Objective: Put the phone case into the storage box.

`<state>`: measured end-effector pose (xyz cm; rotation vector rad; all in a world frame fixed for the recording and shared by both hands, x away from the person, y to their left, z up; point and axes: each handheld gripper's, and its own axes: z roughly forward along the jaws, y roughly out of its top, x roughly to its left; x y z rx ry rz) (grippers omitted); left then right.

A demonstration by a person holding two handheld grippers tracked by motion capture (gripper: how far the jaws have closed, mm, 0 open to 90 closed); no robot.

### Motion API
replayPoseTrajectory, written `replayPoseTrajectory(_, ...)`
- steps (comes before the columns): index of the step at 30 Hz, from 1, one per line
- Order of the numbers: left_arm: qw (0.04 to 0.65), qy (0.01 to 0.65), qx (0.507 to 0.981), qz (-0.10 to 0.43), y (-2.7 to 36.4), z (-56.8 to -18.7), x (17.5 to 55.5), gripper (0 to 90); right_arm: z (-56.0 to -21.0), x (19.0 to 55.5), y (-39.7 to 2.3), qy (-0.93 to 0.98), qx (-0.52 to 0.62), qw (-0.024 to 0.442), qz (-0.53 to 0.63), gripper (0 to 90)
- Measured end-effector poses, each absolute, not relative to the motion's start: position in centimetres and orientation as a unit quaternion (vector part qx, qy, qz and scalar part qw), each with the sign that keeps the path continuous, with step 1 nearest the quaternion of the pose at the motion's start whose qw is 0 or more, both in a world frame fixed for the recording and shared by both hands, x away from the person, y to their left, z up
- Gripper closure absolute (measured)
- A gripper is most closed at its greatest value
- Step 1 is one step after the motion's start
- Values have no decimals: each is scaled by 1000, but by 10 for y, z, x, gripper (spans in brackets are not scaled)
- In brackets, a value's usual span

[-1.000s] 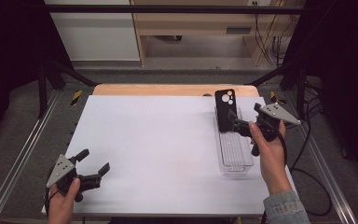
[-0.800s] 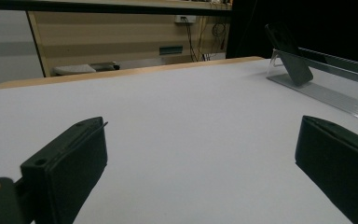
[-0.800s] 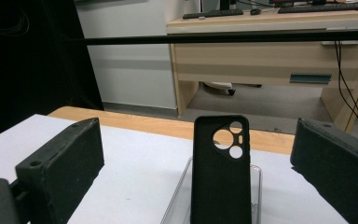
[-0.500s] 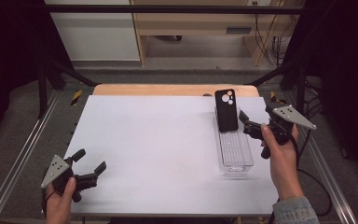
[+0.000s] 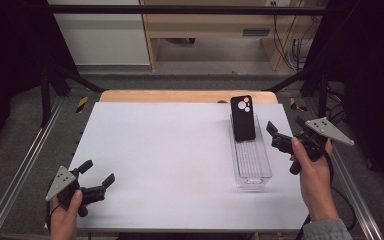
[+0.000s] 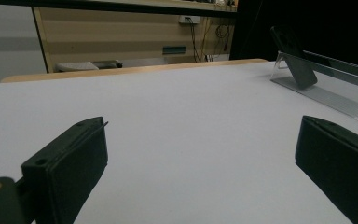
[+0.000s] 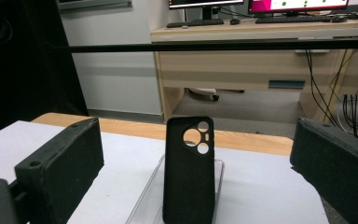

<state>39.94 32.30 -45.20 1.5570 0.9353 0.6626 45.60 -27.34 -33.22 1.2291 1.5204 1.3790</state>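
The right gripper point(image 5: 283, 135) was held up in the person's right hand point(image 5: 314, 172), just off the right side of the clear tray point(image 5: 252, 172). Its two black jaws stood wide apart and held nothing. In the right gripper view, the black phone case point(image 7: 188, 170) showed between the jaws but farther off, not touching them. The phone case stood up at the far end of the clear tray and leaned back a little against its end wall. Its camera holes were near the top. The tray lay long and thin on the right part of the white table point(image 5: 170, 150). The left gripper point(image 5: 99, 176) was far away from all that, low over the near left corner of the table, in the person's left hand point(image 5: 64, 215). Its jaws were wide apart too, with only bare white table between them. Past the table stood a wooden desk point(image 5: 215, 25) with wires hanging at its side.
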Motion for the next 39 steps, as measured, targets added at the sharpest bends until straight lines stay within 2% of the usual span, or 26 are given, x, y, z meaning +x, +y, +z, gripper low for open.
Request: replayPoseTrajectory(39, 566, 392, 665, 289, 322, -449, 396, 25, -345, 425, -292, 604, 461, 378, 529, 26)
